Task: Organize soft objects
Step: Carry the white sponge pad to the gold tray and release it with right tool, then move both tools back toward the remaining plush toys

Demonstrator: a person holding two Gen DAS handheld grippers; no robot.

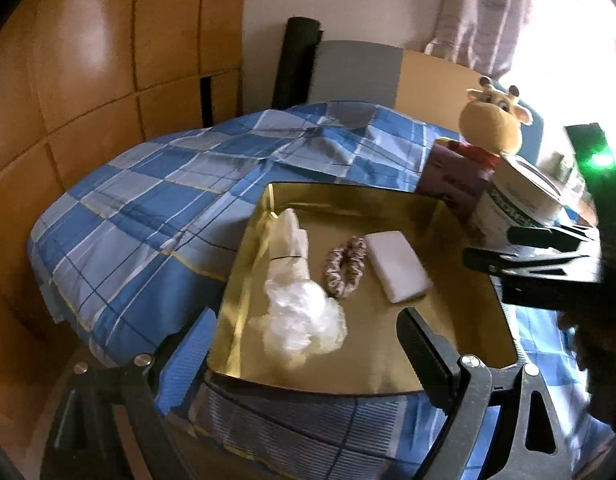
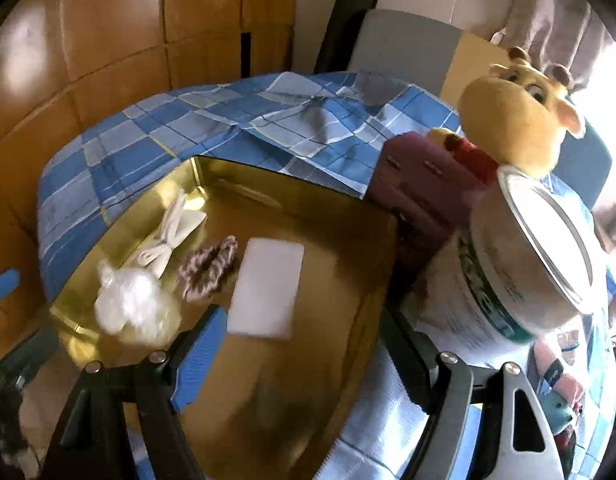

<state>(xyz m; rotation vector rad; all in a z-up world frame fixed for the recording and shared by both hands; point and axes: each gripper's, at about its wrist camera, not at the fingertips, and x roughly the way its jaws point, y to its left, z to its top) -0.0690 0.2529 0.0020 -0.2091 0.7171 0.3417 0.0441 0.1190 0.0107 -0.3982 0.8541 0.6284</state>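
A: So, where are you in the sorting?

B: Between picks, I'd judge. The gold tray (image 1: 459, 216) on the checked worktop (image 1: 148, 208) holds a crumpled plastic bag (image 1: 304, 320), a tied cloth bundle (image 1: 292, 240), a scrunchie (image 1: 343, 266) and a white sponge (image 1: 397, 266), all lying apart.

A: And your jaws?

B: Your left gripper (image 1: 308, 352) and right gripper (image 2: 296, 356) both hover spread wide, grasping nothing. Next probably calls for the giraffe plush (image 2: 519, 116) beside the tub (image 2: 527, 264).
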